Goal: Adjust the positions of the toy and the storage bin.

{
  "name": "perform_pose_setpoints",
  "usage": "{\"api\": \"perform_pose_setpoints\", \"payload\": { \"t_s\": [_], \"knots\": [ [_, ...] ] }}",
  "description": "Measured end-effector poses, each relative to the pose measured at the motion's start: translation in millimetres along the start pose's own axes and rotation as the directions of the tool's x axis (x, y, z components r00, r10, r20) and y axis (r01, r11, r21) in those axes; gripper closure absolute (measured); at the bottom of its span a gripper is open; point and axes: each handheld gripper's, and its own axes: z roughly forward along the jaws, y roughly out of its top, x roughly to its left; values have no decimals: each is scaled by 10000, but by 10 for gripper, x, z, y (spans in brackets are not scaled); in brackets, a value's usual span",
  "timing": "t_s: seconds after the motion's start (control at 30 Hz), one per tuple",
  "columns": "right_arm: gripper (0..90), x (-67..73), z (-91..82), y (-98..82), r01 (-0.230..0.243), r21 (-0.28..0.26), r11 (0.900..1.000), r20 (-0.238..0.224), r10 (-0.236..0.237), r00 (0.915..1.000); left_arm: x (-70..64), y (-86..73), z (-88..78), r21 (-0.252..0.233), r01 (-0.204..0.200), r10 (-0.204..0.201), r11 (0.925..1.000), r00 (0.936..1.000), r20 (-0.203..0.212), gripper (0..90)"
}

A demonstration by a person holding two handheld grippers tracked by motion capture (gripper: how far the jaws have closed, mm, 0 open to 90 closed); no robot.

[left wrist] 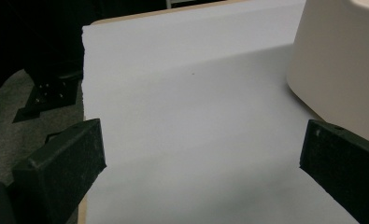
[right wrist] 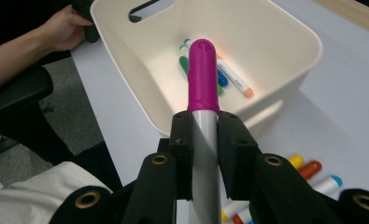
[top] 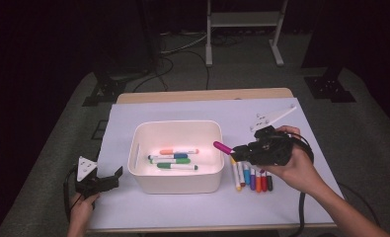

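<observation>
A white bin [top: 177,180] stands mid-table with three markers [top: 175,159] lying in it: orange, blue and green caps. My right gripper [top: 234,152] hovers just right of the bin, shut on a magenta-capped marker [top: 222,147] whose cap points toward the bin's rim. In the right gripper view the magenta-capped marker [right wrist: 203,84] sticks out between the pads [right wrist: 182,140], aimed over the white bin [right wrist: 289,32]. My left gripper [top: 111,178] rests at the table's left front edge, open and holding nothing; its jaws stand wide over white paper [left wrist: 191,116], with the bin wall [left wrist: 341,65] at the right.
Several more markers [top: 253,178] lie in a row on the paper right of the bin, under my right hand. A person's arm [right wrist: 28,42] shows beyond the bin in the right gripper view. A metal stand [top: 244,29] and cables sit on the floor behind the table.
</observation>
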Motion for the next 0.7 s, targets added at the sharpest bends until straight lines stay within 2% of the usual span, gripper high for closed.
{"api": "perform_pose_setpoints", "payload": {
  "t_s": [0.17,0.27,0.7],
  "knots": [
    [759,82,150,167,435,111,9990,-408,-430,9982,1,0,0,-2,-4,4,10000,10000,13,0],
    [759,139,253,259,543,203,9983,-670,-528,9964,1,0,-2,-9,-21,21,10000,10000,26,0],
    [759,277,676,557,1307,550,9899,-1520,-1210,9809,-4,0,0,4,-60,60,10000,10000,55,0]
  ]
}}
